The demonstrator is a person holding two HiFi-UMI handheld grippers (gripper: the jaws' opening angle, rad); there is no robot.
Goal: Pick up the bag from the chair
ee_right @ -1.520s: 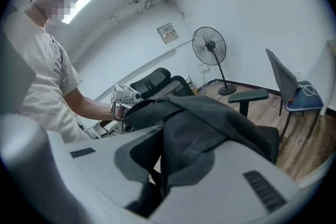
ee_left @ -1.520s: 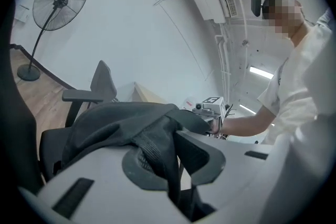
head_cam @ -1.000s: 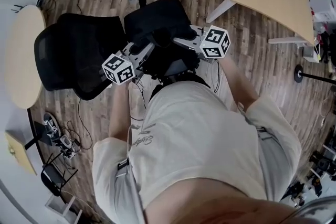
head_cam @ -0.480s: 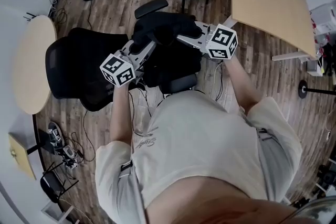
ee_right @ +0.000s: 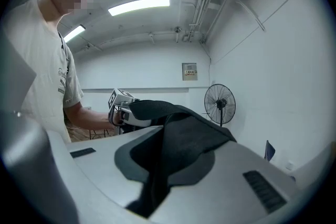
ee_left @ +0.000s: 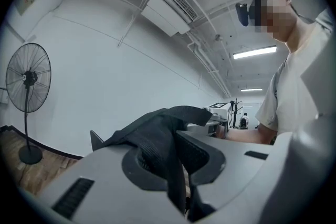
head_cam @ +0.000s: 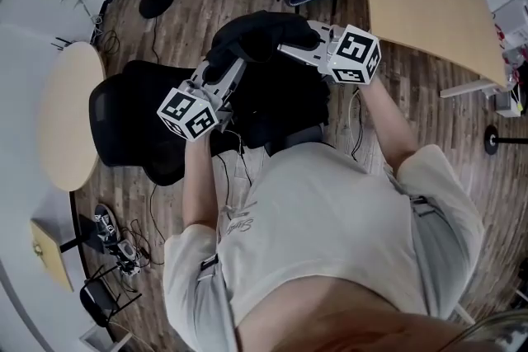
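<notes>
Two grippers hold the bag (head_cam: 262, 33) up over the chair (head_cam: 132, 124): the left gripper (ee_left: 176, 162) pinches a strap, and the right gripper (ee_right: 157, 165) pinches a fold of its cloth. The lift appears to be in hand; the next move calls for raising both evenly until the bag hangs clear of the chair.

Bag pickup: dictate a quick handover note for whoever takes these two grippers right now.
Grips: the left gripper is shut on the black bag at its strap; the right gripper is shut on its fabric.
Where: the bag hangs between both grippers, above the black office chair. Whether its bottom has cleared the seat can't be seen.
Done: both grips taken, bag held up.
Left: lift it fully clear of the chair, both jaws kept shut.
</notes>
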